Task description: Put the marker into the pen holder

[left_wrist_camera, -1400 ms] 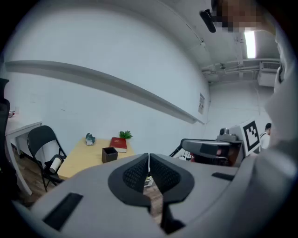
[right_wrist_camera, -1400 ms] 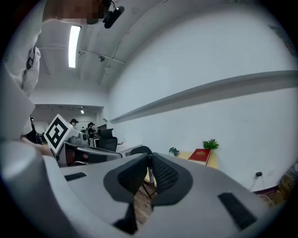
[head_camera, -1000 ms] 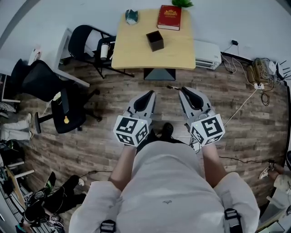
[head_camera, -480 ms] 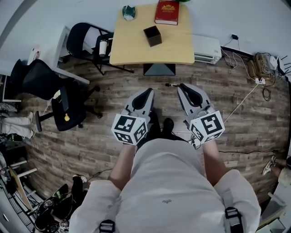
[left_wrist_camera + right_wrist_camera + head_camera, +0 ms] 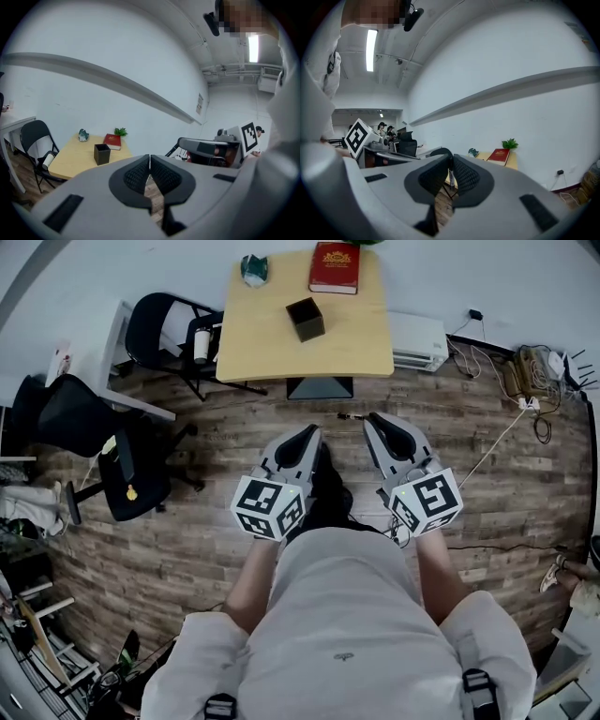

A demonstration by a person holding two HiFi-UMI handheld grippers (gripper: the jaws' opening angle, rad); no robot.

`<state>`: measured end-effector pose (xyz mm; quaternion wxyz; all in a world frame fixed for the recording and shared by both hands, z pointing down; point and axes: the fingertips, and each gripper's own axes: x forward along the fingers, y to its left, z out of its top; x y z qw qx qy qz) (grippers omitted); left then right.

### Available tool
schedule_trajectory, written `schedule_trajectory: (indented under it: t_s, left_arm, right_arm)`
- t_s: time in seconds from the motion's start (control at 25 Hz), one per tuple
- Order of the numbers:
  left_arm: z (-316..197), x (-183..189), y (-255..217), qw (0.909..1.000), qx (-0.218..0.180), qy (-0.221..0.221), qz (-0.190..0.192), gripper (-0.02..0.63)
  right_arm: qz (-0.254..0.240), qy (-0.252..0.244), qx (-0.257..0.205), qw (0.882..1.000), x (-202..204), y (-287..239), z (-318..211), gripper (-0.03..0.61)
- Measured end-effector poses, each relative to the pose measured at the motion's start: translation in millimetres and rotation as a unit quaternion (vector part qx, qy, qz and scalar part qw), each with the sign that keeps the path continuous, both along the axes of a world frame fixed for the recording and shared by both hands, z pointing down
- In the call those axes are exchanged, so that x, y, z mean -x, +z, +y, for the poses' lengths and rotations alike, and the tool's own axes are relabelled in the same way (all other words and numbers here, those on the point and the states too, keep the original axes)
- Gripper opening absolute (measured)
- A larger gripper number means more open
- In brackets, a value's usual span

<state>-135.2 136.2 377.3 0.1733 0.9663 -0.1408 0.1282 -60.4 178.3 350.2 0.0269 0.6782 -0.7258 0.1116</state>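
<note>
The black square pen holder [image 5: 306,319] [image 5: 101,153] stands on the light wooden table [image 5: 356,343] far ahead of me. My right gripper [image 5: 370,418] [image 5: 451,159] is shut on the thin marker [image 5: 349,416] [image 5: 452,178], which pokes out leftward past its tips over the wooden floor. Beside it, my left gripper [image 5: 312,432] [image 5: 149,161] is shut with nothing in it. Both are held close to my body, well short of the table.
A red book [image 5: 335,267], a small plant [image 5: 120,132] and a teal object [image 5: 251,269] share the table. A black folding chair [image 5: 169,329] stands at its left, office chairs [image 5: 131,474] farther left. A white unit [image 5: 417,338] and cables [image 5: 525,381] lie to the right.
The table and chairs have slid slightly up and left in the head view. Both grippers stay shut in front of my body, the marker still in the right one.
</note>
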Motion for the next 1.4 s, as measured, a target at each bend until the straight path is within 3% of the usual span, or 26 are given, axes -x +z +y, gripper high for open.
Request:
schedule_trajectory:
  t_s: [0.88, 1.4]
  left_arm:
    - [-141, -82, 10, 0.9999, 0.011, -0.005, -0.001, 0.011]
    - [-215, -101, 15, 0.9999, 0.009, 0.004, 0.006, 0.010]
  right_arm:
    - [0.019, 0.003, 0.030, 0.999, -89, 2, -137, 0.031]
    - [0.030, 0.000, 0.025, 0.999, -105, 1, -224, 0.031]
